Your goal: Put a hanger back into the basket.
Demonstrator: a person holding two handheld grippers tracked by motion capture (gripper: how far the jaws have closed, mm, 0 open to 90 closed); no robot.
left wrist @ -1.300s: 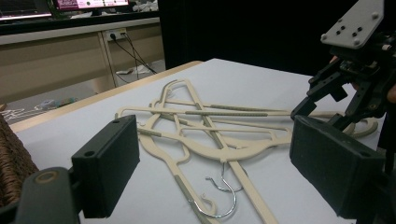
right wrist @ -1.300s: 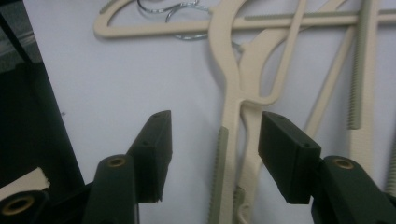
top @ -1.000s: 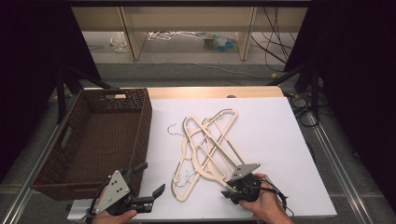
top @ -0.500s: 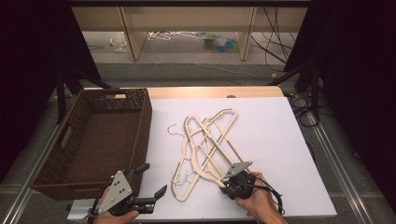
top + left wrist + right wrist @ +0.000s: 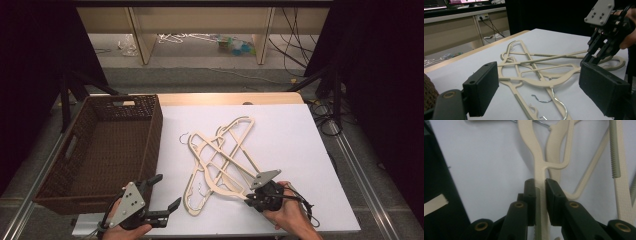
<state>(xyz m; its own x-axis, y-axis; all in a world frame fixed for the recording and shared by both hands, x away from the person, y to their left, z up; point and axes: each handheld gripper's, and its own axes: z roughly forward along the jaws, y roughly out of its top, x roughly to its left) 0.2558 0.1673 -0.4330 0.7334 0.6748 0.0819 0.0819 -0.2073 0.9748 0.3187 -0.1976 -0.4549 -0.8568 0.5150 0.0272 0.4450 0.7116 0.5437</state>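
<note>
Wicker basket (image 5: 95,150), dark brown, sits at 9 o'clock on the white surface (image 5: 295,145); what shows of its floor is bare weave. Beige plastic hangers (image 5: 220,160) lie in a tangled pile just right of it, mid-surface, metal hooks pointing toward 7 o'clock. Right gripper (image 5: 252,198) at 5 o'clock: jaws have just been closing and now clamp one hanger arm (image 5: 540,192) at the pile's near edge. Left gripper (image 5: 162,195) at 7 o'clock, just beside the basket's near right corner: jaws wide, nothing between them, aimed at the pile.
</note>
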